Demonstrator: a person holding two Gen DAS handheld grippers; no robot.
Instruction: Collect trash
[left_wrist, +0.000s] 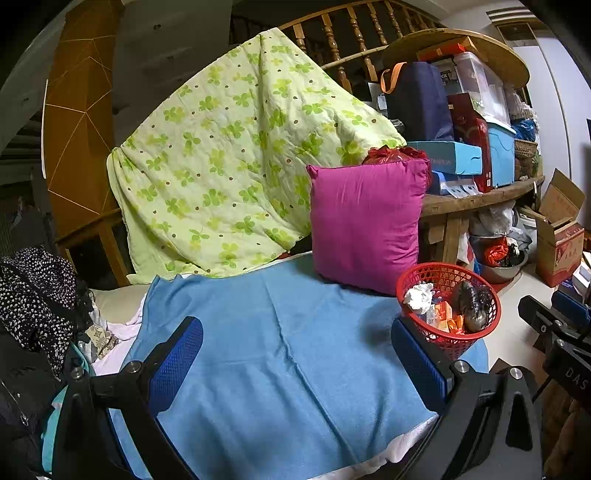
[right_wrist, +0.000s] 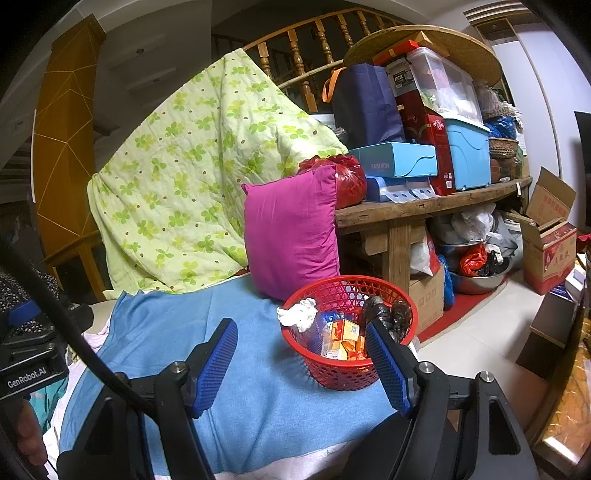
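Observation:
A red mesh basket (right_wrist: 334, 373) stands on the blue blanket (right_wrist: 192, 339) at the bed's right edge. It holds a crumpled white tissue (right_wrist: 299, 314), orange cartons (right_wrist: 345, 334) and a dark crumpled bag (right_wrist: 384, 312). It also shows in the left wrist view (left_wrist: 448, 341). My right gripper (right_wrist: 301, 363) is open and empty, just in front of the basket. My left gripper (left_wrist: 297, 356) is open and empty over the blue blanket (left_wrist: 277, 332), left of the basket.
A magenta pillow (right_wrist: 291, 232) leans behind the basket, against a green clover quilt (right_wrist: 184, 177). A wooden bench (right_wrist: 402, 210) stacked with boxes stands to the right. Dark clothes (left_wrist: 33, 295) lie at the bed's left. Cardboard boxes (right_wrist: 546, 247) and a steel bowl sit on the floor.

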